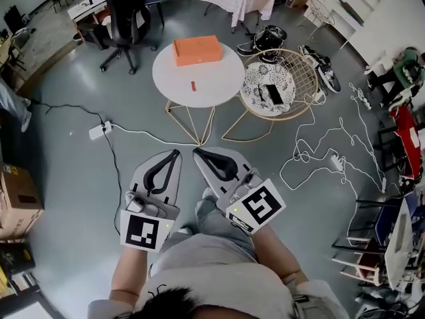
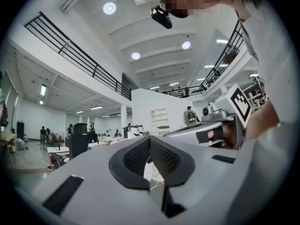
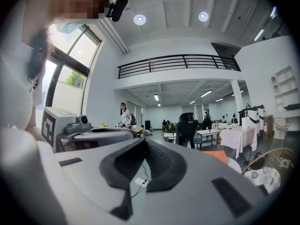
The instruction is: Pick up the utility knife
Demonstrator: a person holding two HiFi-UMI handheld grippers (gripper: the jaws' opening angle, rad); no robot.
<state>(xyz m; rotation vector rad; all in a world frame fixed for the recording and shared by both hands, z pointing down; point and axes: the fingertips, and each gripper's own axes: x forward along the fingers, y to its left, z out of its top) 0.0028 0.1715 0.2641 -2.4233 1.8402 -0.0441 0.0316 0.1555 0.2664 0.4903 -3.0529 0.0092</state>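
The utility knife is a small red piece lying on the round white table, just in front of an orange box. Both grippers hang low in front of the person, well short of the table and over the grey floor. My left gripper is shut with nothing in it, its tips meeting in the left gripper view. My right gripper is shut and empty too. The right gripper view shows the orange box ahead at the right; the knife does not show there.
A wire-frame round table with a patterned cloth stands right of the white table. A black office chair is at the back left. A power strip and white cables lie on the floor. A cardboard box sits at the left.
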